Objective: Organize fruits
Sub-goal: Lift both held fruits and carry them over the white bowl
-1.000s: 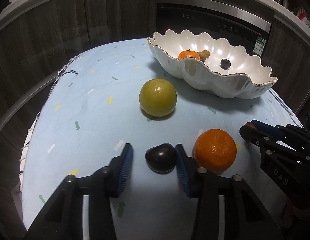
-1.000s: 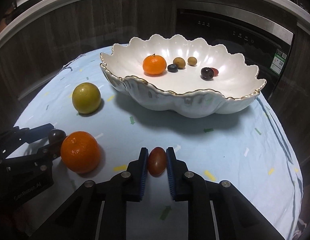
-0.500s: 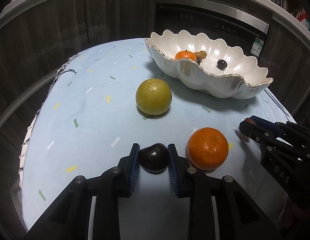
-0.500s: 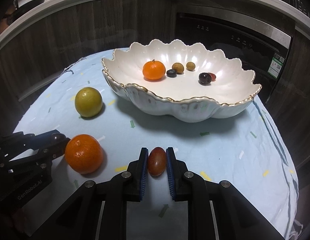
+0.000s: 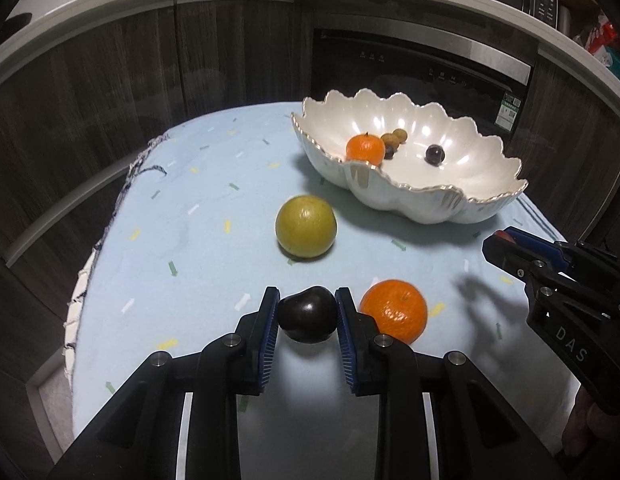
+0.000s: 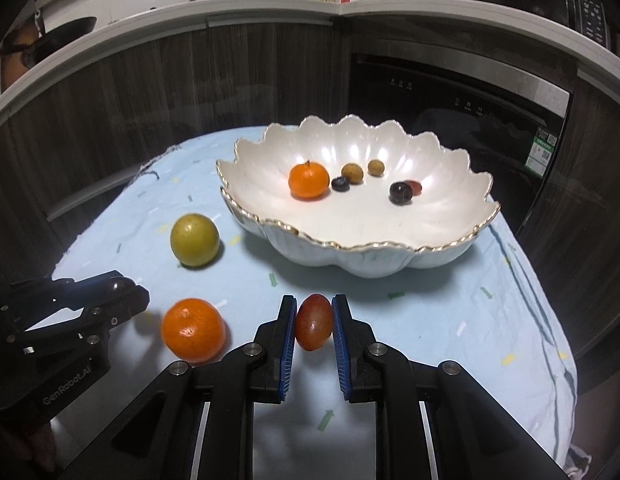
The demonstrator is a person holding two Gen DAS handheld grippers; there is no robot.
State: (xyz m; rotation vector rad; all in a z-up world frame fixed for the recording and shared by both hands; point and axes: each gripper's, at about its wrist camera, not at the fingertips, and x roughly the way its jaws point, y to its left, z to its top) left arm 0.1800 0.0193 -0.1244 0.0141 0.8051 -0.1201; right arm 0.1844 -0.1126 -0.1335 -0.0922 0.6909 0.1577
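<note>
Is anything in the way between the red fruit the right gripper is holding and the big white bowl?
Nothing visible is. The right gripper holds the red fruit, and only bare blue cloth lies between it and the white bowl. The orange and green fruit sit off to the left.

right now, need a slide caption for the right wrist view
Right gripper holds a reddish fruit before the scalloped white bowl.
</note>
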